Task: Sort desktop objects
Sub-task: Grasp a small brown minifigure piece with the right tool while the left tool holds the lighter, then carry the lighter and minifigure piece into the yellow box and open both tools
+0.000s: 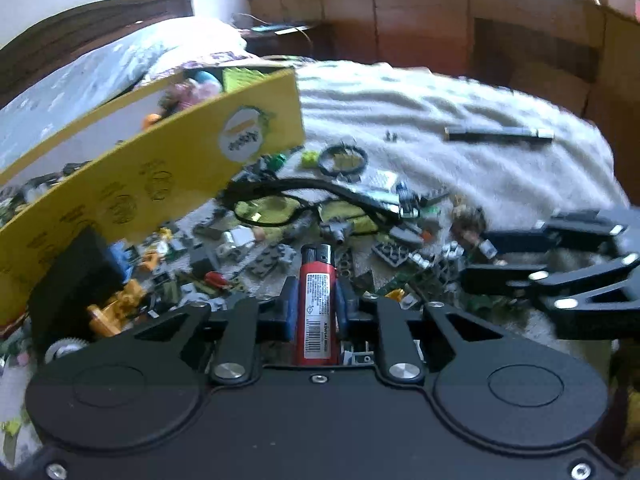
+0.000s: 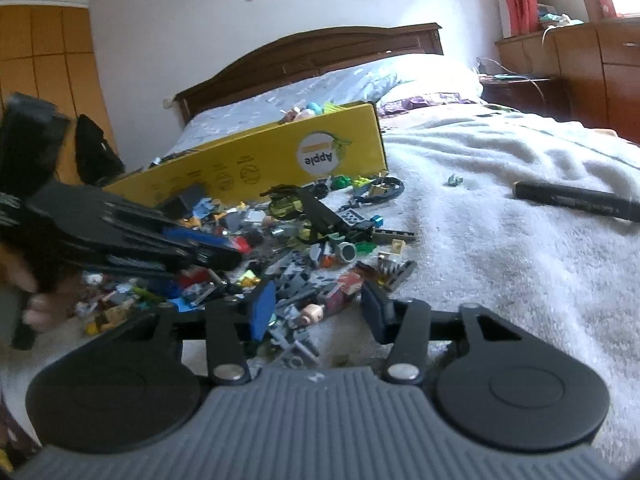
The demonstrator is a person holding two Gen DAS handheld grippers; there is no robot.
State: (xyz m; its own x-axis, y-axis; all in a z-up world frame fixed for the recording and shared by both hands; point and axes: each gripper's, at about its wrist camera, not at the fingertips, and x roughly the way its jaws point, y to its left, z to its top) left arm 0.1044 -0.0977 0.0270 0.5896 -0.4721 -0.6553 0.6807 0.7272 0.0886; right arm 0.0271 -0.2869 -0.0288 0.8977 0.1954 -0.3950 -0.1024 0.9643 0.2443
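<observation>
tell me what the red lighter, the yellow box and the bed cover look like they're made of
Red lighter in the left claw: likely glossy plastic with a printed paper label, plus a dark cap that could be metal.
Yellow box: looks like matte printed cardboard, thin flat walls with sharp folded edges.
Bed cover: soft, fuzzy white fabric, rumpled into ridges.

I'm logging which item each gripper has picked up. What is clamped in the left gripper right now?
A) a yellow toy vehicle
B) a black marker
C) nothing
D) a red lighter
D: in the left wrist view the left gripper is shut on the red lighter, which stands between its pads, while the black marker lies apart on the white blanket.
</observation>
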